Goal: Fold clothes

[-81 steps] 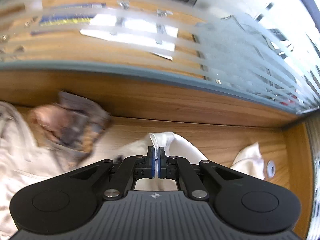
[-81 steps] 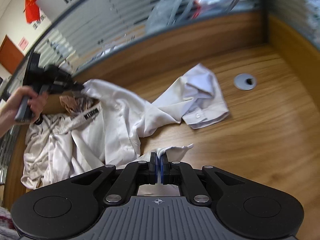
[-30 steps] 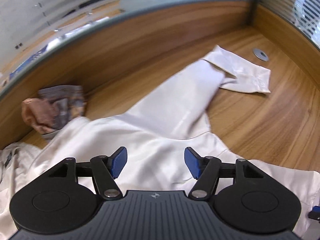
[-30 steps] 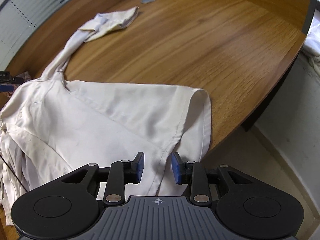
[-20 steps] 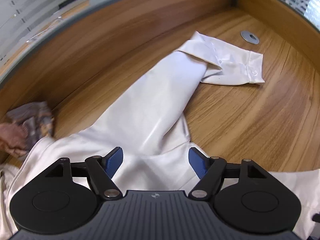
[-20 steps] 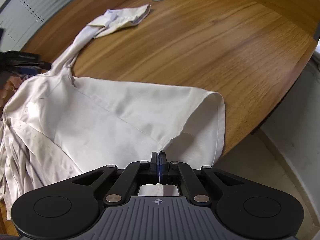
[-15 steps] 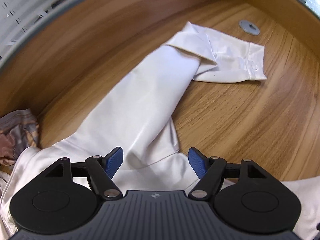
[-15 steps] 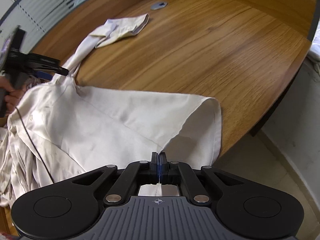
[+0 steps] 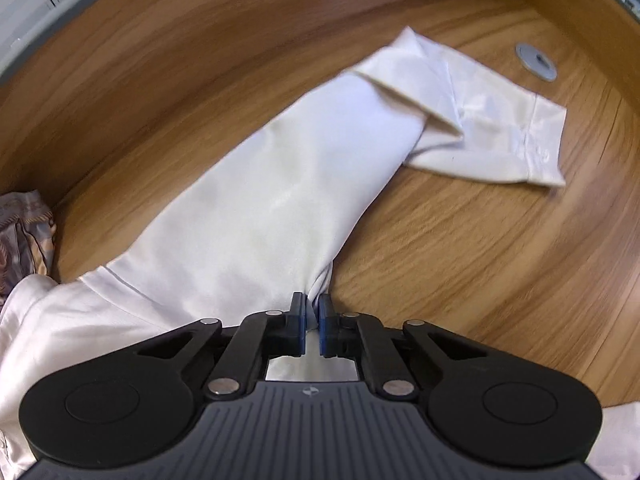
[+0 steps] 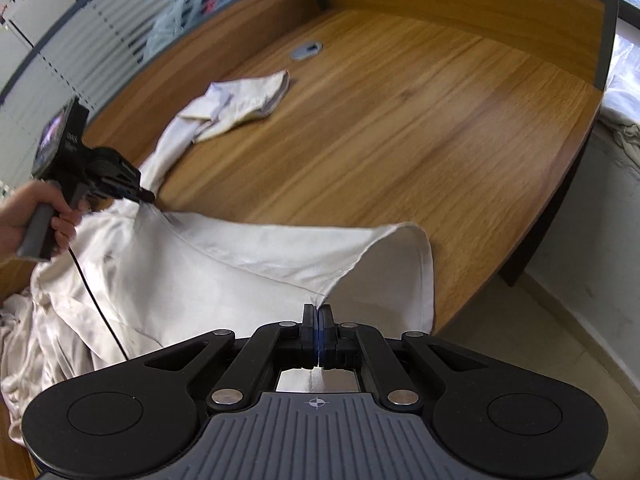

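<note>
White shirt [image 9: 260, 200] on wooden desk [image 9: 480, 260], left gripper [image 9: 311, 312] jaws just closed pinching its sleeve base, right gripper [image 10: 318, 316] jaws clamped apparently on hem.

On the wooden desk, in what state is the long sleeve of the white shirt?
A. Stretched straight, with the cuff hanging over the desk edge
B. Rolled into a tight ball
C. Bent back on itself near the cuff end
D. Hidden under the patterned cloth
C: the sleeve runs up from the left gripper, then doubles back, its cuff flat on the desk.

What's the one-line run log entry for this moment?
phase: grasp | left gripper: just closed on shirt at sleeve base | right gripper: shut on shirt side seam | sleeve: folded on desk
</note>
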`<state>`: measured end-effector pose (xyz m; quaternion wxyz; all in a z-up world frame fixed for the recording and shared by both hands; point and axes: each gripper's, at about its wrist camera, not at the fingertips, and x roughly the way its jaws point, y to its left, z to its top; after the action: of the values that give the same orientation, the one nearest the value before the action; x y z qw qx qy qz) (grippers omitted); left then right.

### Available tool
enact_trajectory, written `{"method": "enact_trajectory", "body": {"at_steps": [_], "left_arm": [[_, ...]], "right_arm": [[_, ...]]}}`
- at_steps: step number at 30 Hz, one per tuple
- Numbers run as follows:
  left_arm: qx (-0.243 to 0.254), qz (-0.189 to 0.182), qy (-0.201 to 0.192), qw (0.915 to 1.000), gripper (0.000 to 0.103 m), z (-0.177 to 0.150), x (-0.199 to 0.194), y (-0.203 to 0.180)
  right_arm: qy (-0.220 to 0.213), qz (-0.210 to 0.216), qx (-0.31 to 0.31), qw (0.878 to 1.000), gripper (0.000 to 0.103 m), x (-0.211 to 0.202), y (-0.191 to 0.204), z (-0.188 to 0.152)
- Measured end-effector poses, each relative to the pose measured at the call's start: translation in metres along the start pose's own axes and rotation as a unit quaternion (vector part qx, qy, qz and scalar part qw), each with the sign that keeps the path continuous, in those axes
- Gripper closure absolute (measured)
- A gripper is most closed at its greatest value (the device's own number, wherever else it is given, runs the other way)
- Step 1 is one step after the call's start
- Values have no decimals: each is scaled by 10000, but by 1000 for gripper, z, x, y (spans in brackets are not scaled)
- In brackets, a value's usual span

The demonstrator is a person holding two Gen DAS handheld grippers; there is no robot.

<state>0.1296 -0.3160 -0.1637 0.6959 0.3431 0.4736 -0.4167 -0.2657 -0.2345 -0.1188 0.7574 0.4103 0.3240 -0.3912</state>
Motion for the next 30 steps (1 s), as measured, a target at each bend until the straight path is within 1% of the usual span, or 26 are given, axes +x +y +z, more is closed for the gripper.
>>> {"method": "enact_trajectory", "body": {"at_steps": [5, 9, 12, 16, 21, 27, 30], "left_arm": [[-122, -156, -445, 9988, 98, 14, -23, -4], [-38, -249, -792, 9965, 98, 35, -44, -23], [138, -305, -1079, 9936, 98, 53, -57, -47], [418, -375, -1420, 9883, 98, 81, -68, -90], [689, -456, -1594, 9838, 98, 120, -64, -158], [1204, -508, -1597, 9785, 100, 155, -42, -248], [1413, -594, -1544, 9761, 100, 166, -27, -289]], "right_arm": [[-313, 47, 86, 9995, 101, -15, -1, 13], [-560, 57, 158, 9983, 101, -26, -8, 27], [-735, 25, 196, 9971, 101, -33, -18, 42], [-929, -34, 331, 9951, 101, -42, -40, 64], [-1056, -132, 537, 9929, 101, -46, -81, 90], [-1046, -349, 868, 9901, 101, -41, -136, 112], [-1006, -466, 1050, 9883, 101, -40, -162, 119]]}}
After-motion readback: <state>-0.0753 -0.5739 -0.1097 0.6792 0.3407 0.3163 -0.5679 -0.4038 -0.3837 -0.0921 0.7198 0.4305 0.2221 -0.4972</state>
